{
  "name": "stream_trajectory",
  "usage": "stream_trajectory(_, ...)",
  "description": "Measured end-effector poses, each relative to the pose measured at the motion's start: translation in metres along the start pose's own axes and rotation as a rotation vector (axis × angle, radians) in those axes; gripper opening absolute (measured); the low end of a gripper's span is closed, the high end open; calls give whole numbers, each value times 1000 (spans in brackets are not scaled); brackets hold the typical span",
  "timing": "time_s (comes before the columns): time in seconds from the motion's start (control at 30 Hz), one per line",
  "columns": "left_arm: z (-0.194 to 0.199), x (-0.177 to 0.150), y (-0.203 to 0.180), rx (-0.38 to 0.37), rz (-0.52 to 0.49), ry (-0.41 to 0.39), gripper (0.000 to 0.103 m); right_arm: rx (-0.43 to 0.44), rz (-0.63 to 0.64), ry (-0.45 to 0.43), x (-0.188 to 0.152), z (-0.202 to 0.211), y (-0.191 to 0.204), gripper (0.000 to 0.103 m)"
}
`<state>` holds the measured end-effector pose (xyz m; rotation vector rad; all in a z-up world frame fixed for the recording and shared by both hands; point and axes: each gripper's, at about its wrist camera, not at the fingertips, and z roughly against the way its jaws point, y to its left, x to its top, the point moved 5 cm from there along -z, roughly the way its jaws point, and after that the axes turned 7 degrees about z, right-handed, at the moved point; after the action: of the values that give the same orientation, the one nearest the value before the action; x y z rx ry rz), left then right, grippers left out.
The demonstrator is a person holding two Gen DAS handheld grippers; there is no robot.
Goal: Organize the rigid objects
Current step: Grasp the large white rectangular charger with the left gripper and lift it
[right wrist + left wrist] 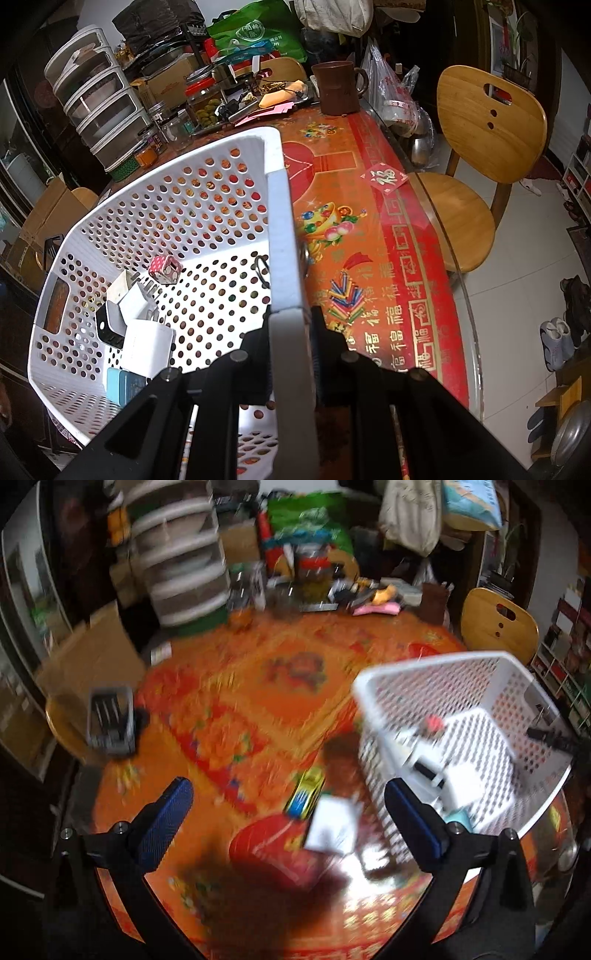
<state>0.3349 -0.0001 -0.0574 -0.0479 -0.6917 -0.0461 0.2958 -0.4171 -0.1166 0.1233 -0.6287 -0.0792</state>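
The right tongs (290, 314) are clenching the near rim of a white perforated basket (173, 206), one finger inside the wall and one outside, holding it tilted over the table (369, 221) with its orange-and-red festive cloth. Inside the basket, several small rigid things are lying toward its left side: a pink dotted tin (165, 269), white chargers (146, 341), a black-faced block (109, 325) and a pale blue tin (123, 384).

The left tongs (291, 805) are hanging released over the near edge of the table, blue pads (166, 819) spread wide and gripping nothing. Between and just beyond them, blurred by motion, a red tin (273, 849), a white box (332, 827) and a yellow-and-blue pack (306, 794) are lying on the cloth, just left of the basket (461, 686). At the left edge of the table a grey rack-like object (110, 720) is sitting, too blurred to make out.

At the far end of the table, a brown mug (338, 86), jars (201, 101), a pink sheet and other clutter are crowding against a stack of clear drawers (99, 99) and a green bag (258, 29). A wooden chair (484, 122) is standing to the right of the table.
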Motion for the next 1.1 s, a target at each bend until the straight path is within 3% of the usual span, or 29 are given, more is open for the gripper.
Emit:
stream_trajectory(0.17,-45,-49,13,-20,-12,80,102,0,1,-1,0,0,0,14)
stream_trajectory(0.33,-71,-84,-11,-78,-46,81,102,-3,2,1,0,0,0,14)
stream_trajectory(0.7,-95,-87,-35,-75,-87,65,99,-5,5,3,0,1,1,14)
stream_trajectory(0.8,-101,-84,-33,-74,-74,74,90,-6,5,3,0,1,1,14)
stream_trajectory(0.97,-107,-86,-33,-106,-52,93,53,-6,7,4,0,1,1,14)
stream_trajectory(1.1,-106,-88,-34,-96,-59,76,50,-6,6,5,0,1,1,14)
